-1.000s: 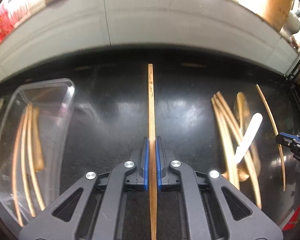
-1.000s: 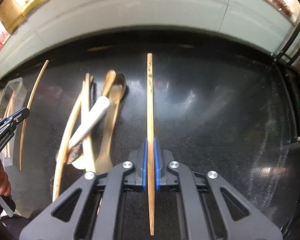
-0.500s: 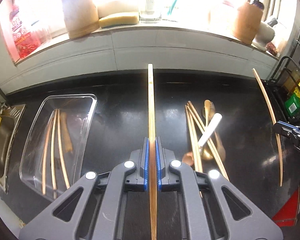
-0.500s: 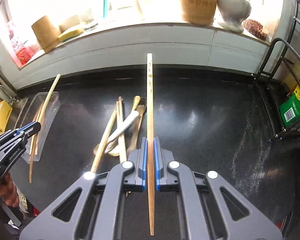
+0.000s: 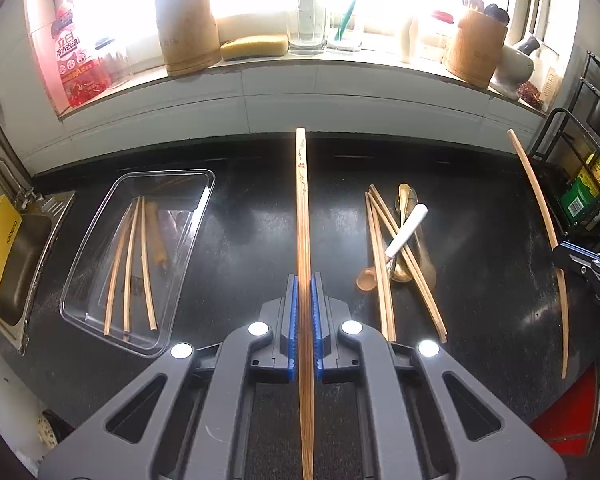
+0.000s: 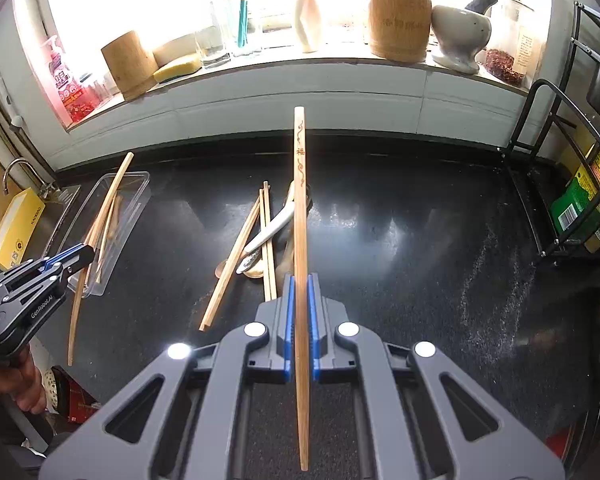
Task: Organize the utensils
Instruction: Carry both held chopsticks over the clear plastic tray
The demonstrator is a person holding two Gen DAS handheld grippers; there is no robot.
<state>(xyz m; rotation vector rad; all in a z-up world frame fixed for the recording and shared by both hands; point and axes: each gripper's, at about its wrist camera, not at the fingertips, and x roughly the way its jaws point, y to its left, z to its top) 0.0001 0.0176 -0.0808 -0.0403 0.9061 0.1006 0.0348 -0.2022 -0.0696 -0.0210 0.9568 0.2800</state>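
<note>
Each gripper, left (image 5: 304, 300) and right (image 6: 300, 300), is clamped on one chopstick (image 5: 303, 216) held above the counter (image 5: 252, 232), so the carry is underway and next comes lowering both into the clear tray (image 5: 80, 292).

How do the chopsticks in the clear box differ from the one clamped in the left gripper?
The chopsticks in the clear box lie flat and loose inside it; the chopstick in the left gripper is held off the black counter, pinched between shut blue pads. The held one shows a printed pattern near its far end; on the boxed ones none is visible. Both are light wood.
</note>
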